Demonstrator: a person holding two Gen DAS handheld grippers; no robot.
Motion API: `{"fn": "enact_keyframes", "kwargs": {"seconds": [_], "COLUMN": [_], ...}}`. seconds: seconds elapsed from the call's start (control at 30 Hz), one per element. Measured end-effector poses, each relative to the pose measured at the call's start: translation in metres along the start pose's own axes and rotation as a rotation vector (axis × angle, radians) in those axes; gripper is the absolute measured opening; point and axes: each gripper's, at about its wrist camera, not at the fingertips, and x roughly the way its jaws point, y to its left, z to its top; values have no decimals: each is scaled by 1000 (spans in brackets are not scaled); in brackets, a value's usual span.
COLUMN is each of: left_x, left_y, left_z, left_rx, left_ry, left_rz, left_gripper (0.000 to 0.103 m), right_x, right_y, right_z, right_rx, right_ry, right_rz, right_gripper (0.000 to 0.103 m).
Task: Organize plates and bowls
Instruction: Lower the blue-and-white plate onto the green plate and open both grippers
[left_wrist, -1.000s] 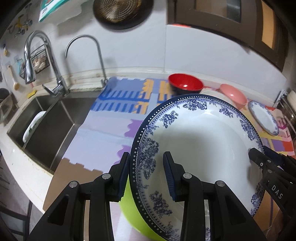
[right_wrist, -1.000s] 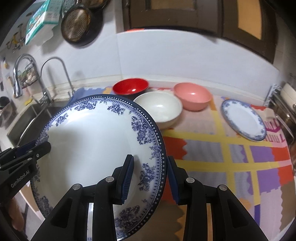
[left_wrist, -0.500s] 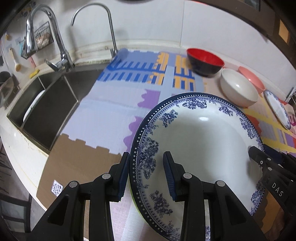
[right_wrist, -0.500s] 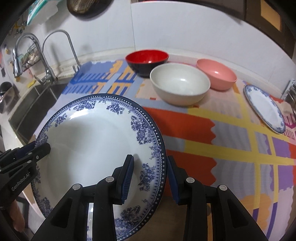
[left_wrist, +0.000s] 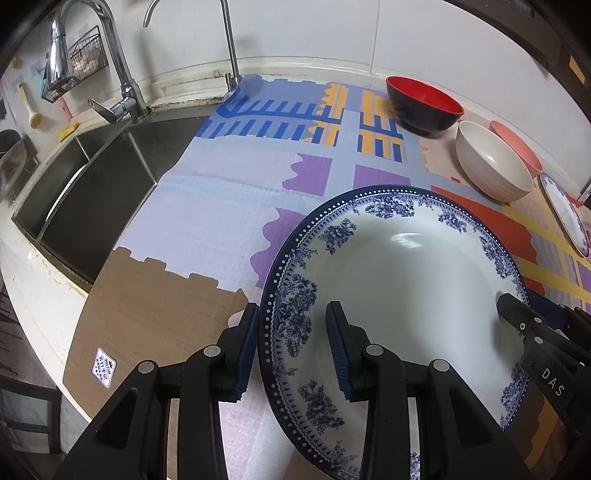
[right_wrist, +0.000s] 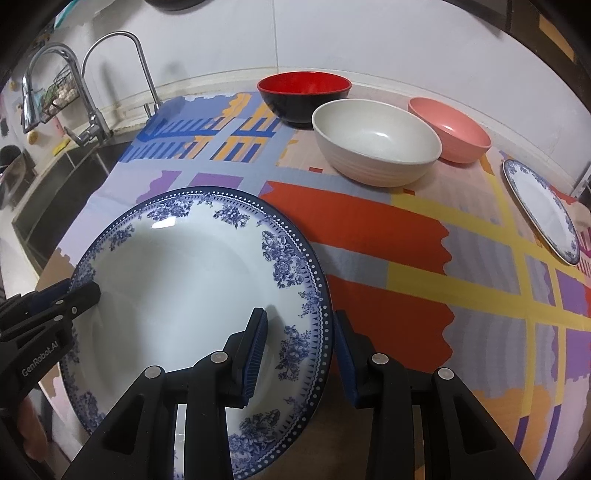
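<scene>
Left gripper (left_wrist: 291, 347) and right gripper (right_wrist: 299, 350) each clamp opposite rims of large blue-floral white porcelain plate (right_wrist: 192, 280), low over patterned mat (right_wrist: 369, 229). Next: set flat, release.

The left gripper (left_wrist: 291, 347) points steeply down, and its two fingers pinch the rim of the big plate (left_wrist: 406, 280). The right gripper (right_wrist: 299, 350) points down too and pinches the rim on the other side.

A steel sink (left_wrist: 92, 177) with two faucets (left_wrist: 122, 85) adjoins a colourful patterned mat (left_wrist: 229, 206).
</scene>
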Motion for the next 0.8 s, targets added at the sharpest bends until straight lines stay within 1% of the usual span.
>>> {"fn": "enact_keyframes", "kwargs": {"seconds": [0.3, 0.4, 0.5, 0.53, 0.67, 0.7, 0.73, 0.77, 0.8], "left_x": [5, 6, 6, 6, -1, -5, -8, -12, -17], "left_y": [1, -1, -2, -3, -3, -3, -4, -5, -7], "left_z": [-1, -2, -3, -3, -2, 0, 1, 2, 3], "left_rx": [-19, -9, 0, -1, -10, -14, -12, -5, 3], "left_ry": [22, 23, 19, 19, -10, -25, -38, -53, -67], "left_rz": [-4, 0, -6, -13, 11, 17, 22, 25, 25], "left_gripper": [37, 38, 45, 48, 63, 65, 70, 73, 74], "right_x": [6, 6, 6, 6, 5, 5, 3, 1, -2], "right_y": [3, 3, 3, 2, 2, 2, 1, 0, -1], "right_z": [-1, -2, -2, -2, -1, -1, -1, -1, 0], "right_rx": [-14, -18, -26, -25, -37, -37, -34, -31, -28], "right_ry": [17, 15, 14, 14, 12, 8, -2, -12, -24], "right_rz": [-10, -6, -4, 0, 9, 6, -4, -10, -10], "right_gripper": [38, 39, 40, 40, 40, 40, 44, 50, 53]}}
